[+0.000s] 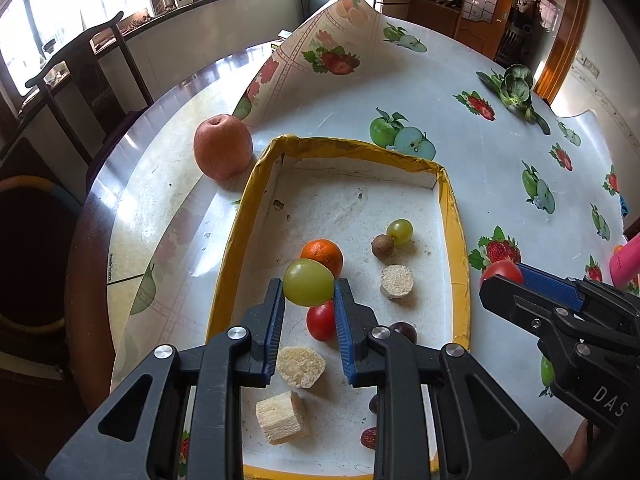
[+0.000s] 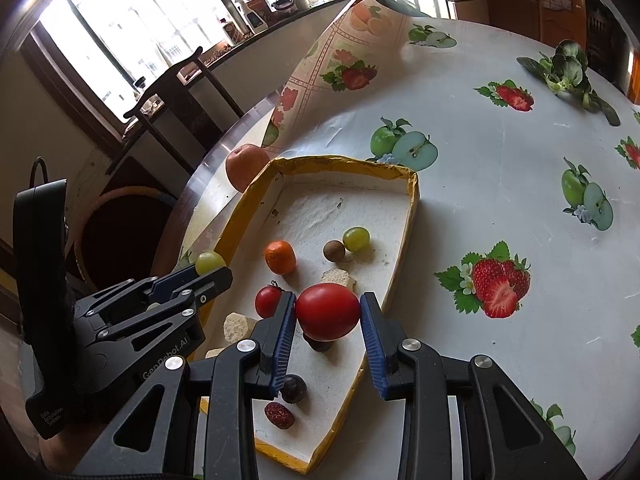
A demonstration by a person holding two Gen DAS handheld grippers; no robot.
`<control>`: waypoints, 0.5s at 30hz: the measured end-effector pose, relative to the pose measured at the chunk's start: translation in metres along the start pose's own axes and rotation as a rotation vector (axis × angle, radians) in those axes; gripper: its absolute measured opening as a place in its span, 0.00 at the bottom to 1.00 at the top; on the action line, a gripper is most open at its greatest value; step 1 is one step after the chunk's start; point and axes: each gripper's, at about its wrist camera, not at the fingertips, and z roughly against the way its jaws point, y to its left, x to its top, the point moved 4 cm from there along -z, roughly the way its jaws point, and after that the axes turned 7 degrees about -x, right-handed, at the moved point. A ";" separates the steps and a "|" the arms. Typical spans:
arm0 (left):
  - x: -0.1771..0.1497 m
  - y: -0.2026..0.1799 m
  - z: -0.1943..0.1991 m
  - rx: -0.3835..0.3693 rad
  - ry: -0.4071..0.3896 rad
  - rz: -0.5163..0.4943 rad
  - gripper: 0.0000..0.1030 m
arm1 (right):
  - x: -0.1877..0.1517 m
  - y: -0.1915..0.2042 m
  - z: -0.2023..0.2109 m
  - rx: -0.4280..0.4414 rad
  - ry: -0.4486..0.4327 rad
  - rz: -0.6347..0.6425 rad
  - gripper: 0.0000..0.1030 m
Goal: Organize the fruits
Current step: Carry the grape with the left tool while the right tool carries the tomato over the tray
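Left hand-held gripper (image 1: 308,292) clamps a green grape (image 1: 308,282); right hand-held gripper (image 2: 328,314) clamps a tomato (image 2: 328,311). Excess squeeze may burst either; loose grip drops it outside the tray (image 1: 460,240).

Your tray (image 1: 460,240) sits near the desk's (image 1: 480,128) left edge; the apple (image 1: 222,146) rests just outside its far-left corner, the orange (image 1: 323,255) inside.
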 end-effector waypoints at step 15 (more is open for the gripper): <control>0.032 0.010 -0.029 0.016 0.008 0.004 0.21 | 0.045 -0.003 -0.035 -0.010 -0.023 0.031 0.32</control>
